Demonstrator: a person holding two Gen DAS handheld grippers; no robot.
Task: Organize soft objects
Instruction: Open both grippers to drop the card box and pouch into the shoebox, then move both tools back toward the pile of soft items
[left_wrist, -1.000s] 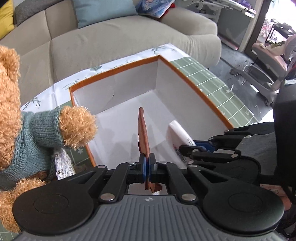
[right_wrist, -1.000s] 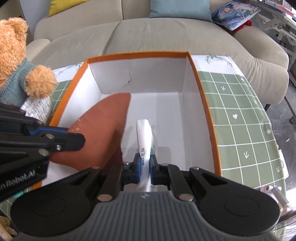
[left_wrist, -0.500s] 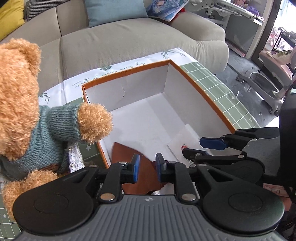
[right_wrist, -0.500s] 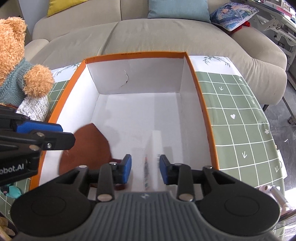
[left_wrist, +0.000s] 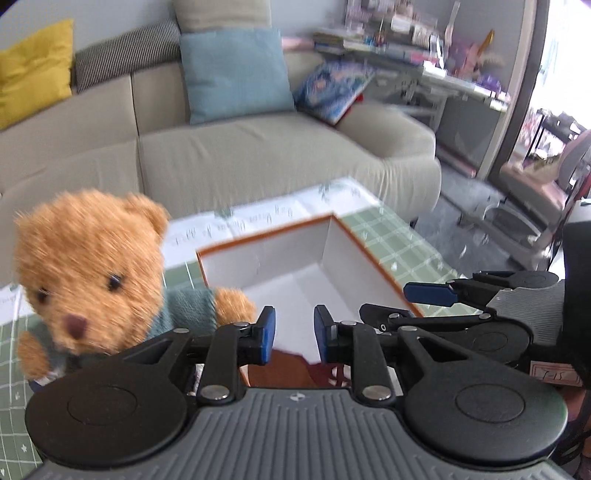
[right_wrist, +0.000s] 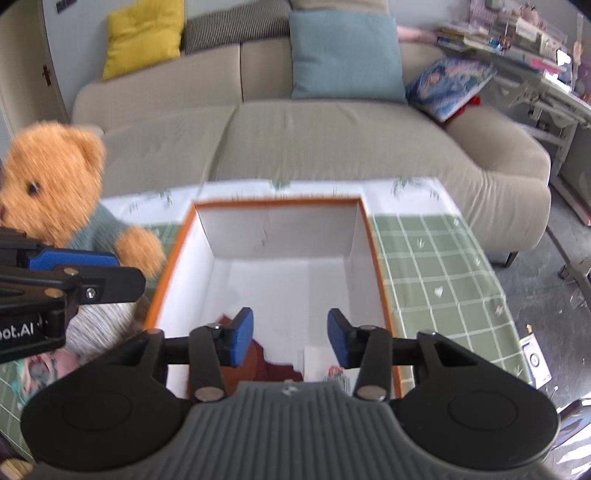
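An orange-rimmed white box (left_wrist: 266, 236) (right_wrist: 277, 201) stands on the green checked table. On its floor at the near end lie a flat brown piece (left_wrist: 284, 371) (right_wrist: 258, 363) and a white packet (right_wrist: 321, 363). A brown teddy bear (left_wrist: 88, 269) (right_wrist: 51, 188) in a teal sweater sits just left of the box. My left gripper (left_wrist: 294, 334) hangs above the box's near left part, its jaws opening with nothing between them. My right gripper (right_wrist: 290, 341) is beside it over the box, jaws also opening and empty.
A beige sofa (right_wrist: 332, 140) with yellow, striped, blue and patterned cushions runs behind the table. A grey knitted item (right_wrist: 99, 325) lies by the bear's feet. A white tag (right_wrist: 535, 360) sits at the table's right edge. Shelves and chairs stand to the right.
Both grippers let go: the brown piece and the white packet dropped onto the box floor. Both hands then rose and tilted up, jaws spreading wider.
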